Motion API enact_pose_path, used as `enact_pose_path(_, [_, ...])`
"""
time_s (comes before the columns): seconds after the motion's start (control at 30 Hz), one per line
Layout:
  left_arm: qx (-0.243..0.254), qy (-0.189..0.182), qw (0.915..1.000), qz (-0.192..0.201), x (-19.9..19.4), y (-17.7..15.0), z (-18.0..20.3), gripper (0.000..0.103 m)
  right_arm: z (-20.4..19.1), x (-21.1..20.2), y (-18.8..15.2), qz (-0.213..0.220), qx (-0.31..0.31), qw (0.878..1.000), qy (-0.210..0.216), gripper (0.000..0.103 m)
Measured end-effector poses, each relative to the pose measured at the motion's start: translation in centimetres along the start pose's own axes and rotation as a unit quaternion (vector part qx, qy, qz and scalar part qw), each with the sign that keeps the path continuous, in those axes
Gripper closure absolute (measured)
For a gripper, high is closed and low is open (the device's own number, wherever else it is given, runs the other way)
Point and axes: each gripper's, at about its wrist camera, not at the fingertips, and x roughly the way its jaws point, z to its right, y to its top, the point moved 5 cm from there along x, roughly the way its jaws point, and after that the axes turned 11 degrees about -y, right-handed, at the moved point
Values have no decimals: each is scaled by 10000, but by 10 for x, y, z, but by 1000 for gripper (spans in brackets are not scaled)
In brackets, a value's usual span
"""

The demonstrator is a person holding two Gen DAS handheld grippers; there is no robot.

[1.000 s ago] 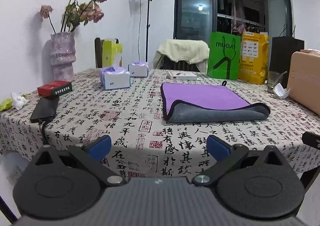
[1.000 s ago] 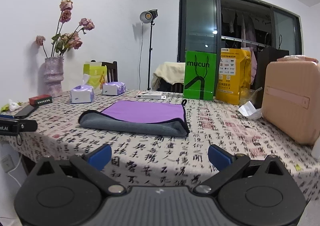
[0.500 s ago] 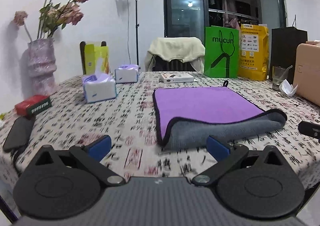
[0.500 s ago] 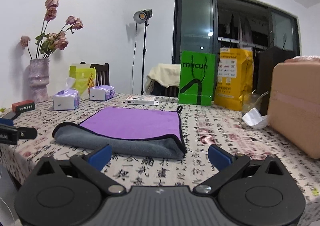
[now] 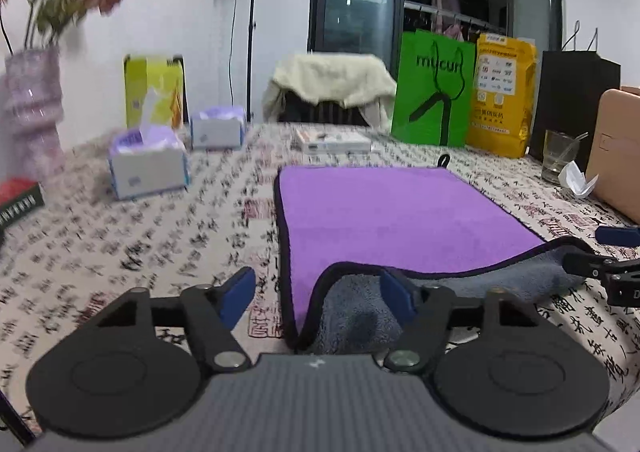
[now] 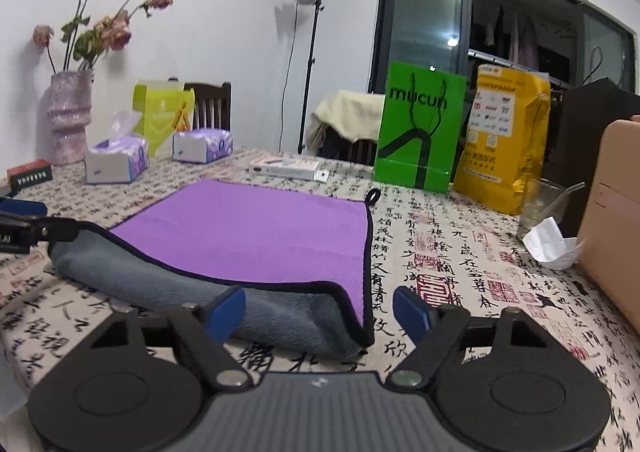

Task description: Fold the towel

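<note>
A purple towel (image 5: 396, 212) with a grey underside and black edging lies folded in half on the patterned tablecloth; it also shows in the right wrist view (image 6: 260, 228). My left gripper (image 5: 318, 292) is open and straddles the towel's near left corner, where the grey fold bulges up. My right gripper (image 6: 320, 310) is open and straddles the near right corner. The right gripper shows at the right edge of the left wrist view (image 5: 612, 256), and the left gripper at the left edge of the right wrist view (image 6: 24, 224).
Two tissue boxes (image 5: 148, 168) and a vase of dried roses (image 6: 70, 116) stand to the left. A white flat box (image 6: 284, 169), green bag (image 6: 420, 128) and yellow bag (image 6: 504, 140) stand behind. A glass (image 6: 540, 208), crumpled paper and a tan case (image 6: 612, 220) stand to the right.
Both grippers have moved forward over the table edge to the towel's two near corners. Both stay open. The towel has not moved.
</note>
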Motion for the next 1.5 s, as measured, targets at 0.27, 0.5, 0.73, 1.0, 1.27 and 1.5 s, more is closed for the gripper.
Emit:
enact_pose_path(0.27, [-121,-445,9980,-423,20,-8,-6,96,0,31,-2,-575,-32,9979,308,97])
enact_pose_path(0.5, [-60,-299,9993,-218,21,2,-3,97,3,38,2,-597,-57,9977,320,98])
enact_pose_path(0.73, [-119,-191,9997,6,35,25,-7,97,5,50,20,-396,-180,9987,273,98])
enact_pose_path(1.0, [-397,-302,9987,-51,64,54,-29,97,11,84,44,-345,99,9983,453,98])
enact_pose_path(1.27, [-480,-406,9979,-146,102,90,-47,97,16,123,78,-272,163,9984,468,98])
enact_pose_path(1.5, [-555,-395,9971,-330,148,124,-68,97,22,182,108,-554,431,9957,605,98])
